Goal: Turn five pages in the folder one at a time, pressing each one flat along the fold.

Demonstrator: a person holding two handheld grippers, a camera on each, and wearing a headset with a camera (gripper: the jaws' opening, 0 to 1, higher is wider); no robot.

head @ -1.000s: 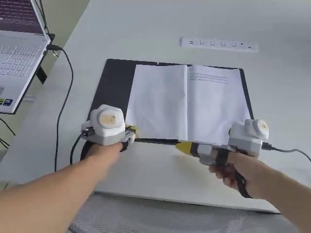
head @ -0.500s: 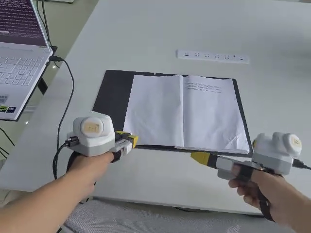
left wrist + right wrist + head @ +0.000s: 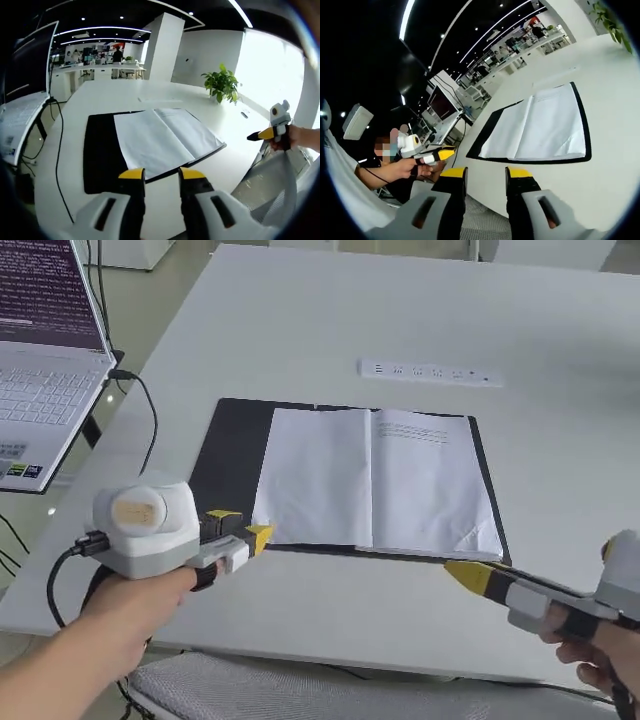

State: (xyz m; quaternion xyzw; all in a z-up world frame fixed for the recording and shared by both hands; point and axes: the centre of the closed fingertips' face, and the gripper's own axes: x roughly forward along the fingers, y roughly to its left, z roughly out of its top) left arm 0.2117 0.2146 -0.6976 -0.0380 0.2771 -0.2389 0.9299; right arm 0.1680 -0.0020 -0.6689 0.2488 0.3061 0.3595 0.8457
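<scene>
A black folder [image 3: 228, 445] lies open on the white table, with white pages [image 3: 320, 475] spread either side of the fold [image 3: 372, 478]. The right page's near corner [image 3: 470, 537] curls up slightly. My left gripper [image 3: 240, 533] hovers open off the folder's near left corner, holding nothing. My right gripper [image 3: 465, 575] is open too, just off the near right corner, above the table's front edge. The left gripper view shows the folder [image 3: 165, 137] ahead of my left gripper [image 3: 162, 175]. The right gripper view shows the folder [image 3: 545, 127] beyond my right gripper [image 3: 486, 172].
An open laptop [image 3: 40, 390] stands at the left on a stand, and its black cable [image 3: 150, 430] runs down past the folder's left side. A white power strip [image 3: 430, 371] lies behind the folder. The table's front edge [image 3: 350, 665] is close below both grippers.
Both grippers have drawn back from the folder's near edge, the left one to the left and the right one to the right. The folder lies as before; the head camera has shifted.
</scene>
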